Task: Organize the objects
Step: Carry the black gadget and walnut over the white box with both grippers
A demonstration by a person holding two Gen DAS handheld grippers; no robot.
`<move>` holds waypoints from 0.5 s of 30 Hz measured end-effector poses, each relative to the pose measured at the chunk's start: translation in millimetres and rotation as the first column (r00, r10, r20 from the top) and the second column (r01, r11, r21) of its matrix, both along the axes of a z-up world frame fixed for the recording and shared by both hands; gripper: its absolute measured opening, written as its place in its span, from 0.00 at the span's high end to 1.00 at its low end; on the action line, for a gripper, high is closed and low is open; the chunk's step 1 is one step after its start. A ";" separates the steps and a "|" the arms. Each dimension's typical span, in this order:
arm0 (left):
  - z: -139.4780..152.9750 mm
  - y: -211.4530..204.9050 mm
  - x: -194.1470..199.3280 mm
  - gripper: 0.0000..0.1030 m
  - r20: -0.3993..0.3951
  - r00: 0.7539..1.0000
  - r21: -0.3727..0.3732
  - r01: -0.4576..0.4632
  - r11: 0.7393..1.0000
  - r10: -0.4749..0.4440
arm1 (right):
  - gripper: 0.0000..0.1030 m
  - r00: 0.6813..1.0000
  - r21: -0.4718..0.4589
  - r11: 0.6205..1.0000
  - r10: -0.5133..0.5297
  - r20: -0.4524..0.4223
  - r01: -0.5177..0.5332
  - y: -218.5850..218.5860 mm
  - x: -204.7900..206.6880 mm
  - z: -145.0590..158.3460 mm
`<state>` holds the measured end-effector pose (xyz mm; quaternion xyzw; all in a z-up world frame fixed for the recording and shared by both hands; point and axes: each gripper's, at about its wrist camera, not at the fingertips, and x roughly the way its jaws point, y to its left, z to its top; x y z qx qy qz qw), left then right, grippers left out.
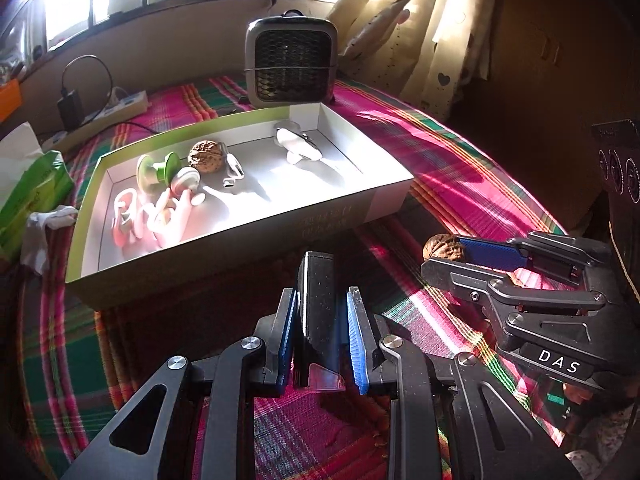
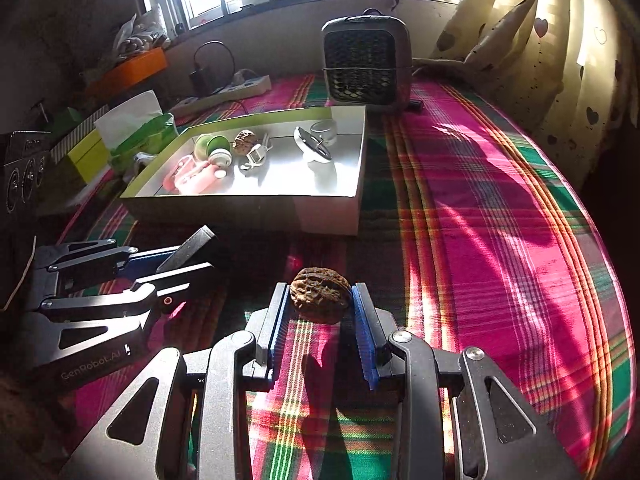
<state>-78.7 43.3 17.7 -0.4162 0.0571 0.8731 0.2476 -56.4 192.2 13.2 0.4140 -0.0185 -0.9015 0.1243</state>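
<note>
on the plaid cloth of the table (image 2: 500, 208), in front of a shallow cardboard box (image 1: 360, 204), both grippers hang side by side above the fabric. the left gripper (image 1: 322, 320) has its blue-padded fingers (image 1: 356, 344) narrowed onto a slim black rectangular block (image 1: 318, 300), which stands nearly upright between them. the right gripper (image 2: 320, 304) has its fingers (image 2: 364, 320) pressed against both sides of a walnut (image 2: 320, 294), held clear of the cloth. inside the box lie a second walnut (image 1: 206, 156), a green spool-shaped thing (image 1: 158, 170), pink plastic pieces (image 1: 160, 216), a small white cable adapter (image 1: 234, 168) and a white gadget (image 1: 298, 144). behind the box stands a small grey fan heater (image 1: 292, 60), and a power strip (image 1: 120, 108) lies to its left near the window.
</note>
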 end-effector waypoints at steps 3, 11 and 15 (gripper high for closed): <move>1.0 -2.7 3.5 0.79 -0.001 1.000 0.004 -0.008 1.000 0.008 | 0.69 1.000 -0.002 1.000 0.006 -0.002 -0.006 -3.4 2.9 0.4; 6.9 -11.2 11.4 0.79 -0.017 0.999 0.014 -0.027 1.000 0.028 | 0.69 1.000 -0.003 1.000 0.021 -0.018 -0.021 -13.2 8.8 5.3; 10.0 -15.3 14.0 0.79 -0.025 0.999 0.016 -0.037 0.999 0.037 | 0.69 0.999 -0.006 1.000 0.025 -0.026 -0.025 -15.3 11.0 7.6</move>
